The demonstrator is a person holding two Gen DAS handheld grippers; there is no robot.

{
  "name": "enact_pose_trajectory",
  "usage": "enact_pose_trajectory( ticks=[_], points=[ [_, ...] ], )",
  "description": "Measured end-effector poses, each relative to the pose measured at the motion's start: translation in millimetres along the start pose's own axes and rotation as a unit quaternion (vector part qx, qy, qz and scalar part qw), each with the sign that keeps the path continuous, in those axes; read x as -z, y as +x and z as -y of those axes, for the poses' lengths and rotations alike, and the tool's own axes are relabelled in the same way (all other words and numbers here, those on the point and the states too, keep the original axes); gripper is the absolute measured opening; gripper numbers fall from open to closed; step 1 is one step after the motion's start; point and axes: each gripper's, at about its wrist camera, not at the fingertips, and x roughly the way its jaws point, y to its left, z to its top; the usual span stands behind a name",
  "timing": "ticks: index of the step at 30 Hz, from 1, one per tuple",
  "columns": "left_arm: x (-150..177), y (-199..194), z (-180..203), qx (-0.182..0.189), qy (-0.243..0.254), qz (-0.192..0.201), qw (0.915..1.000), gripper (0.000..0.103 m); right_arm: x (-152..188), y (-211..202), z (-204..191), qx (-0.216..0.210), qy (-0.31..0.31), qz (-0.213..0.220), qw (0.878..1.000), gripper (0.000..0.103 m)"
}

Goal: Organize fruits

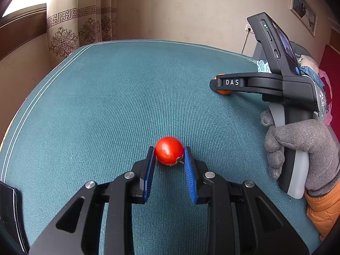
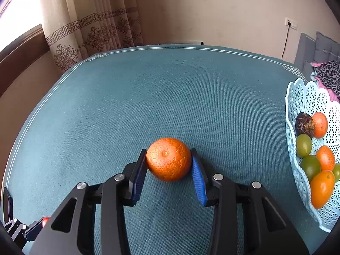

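Well inside the teal cloth (image 2: 170,97) edges, tangerine (image 2: 169,159) sits.

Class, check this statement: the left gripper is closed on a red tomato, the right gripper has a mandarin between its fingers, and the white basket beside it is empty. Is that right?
Not quite. The basket is not empty: the right wrist view shows several fruits in it. The rest stands: the left gripper is closed on the tomato, and the right gripper has the mandarin between its fingers.

red tomato (image 1: 169,150), orange mandarin (image 2: 169,159) on cloth
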Motion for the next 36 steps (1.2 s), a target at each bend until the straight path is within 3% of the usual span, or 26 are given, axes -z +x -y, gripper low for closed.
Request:
enact_pose_trajectory(
  ticks=[25, 36],
  points=[
    [2, -4, 3, -0.009, -0.003, 0.008, 0.9999, 0.028, 56, -78, 18, -0.033, 0.031, 0.017, 0.999, 0.04],
    [3, -4, 4, -0.013, -0.007, 0.005, 0.9999, 0.028, 70, -119, 54, -0.013, 0.067, 0.048, 0.997, 0.04]
  ],
)
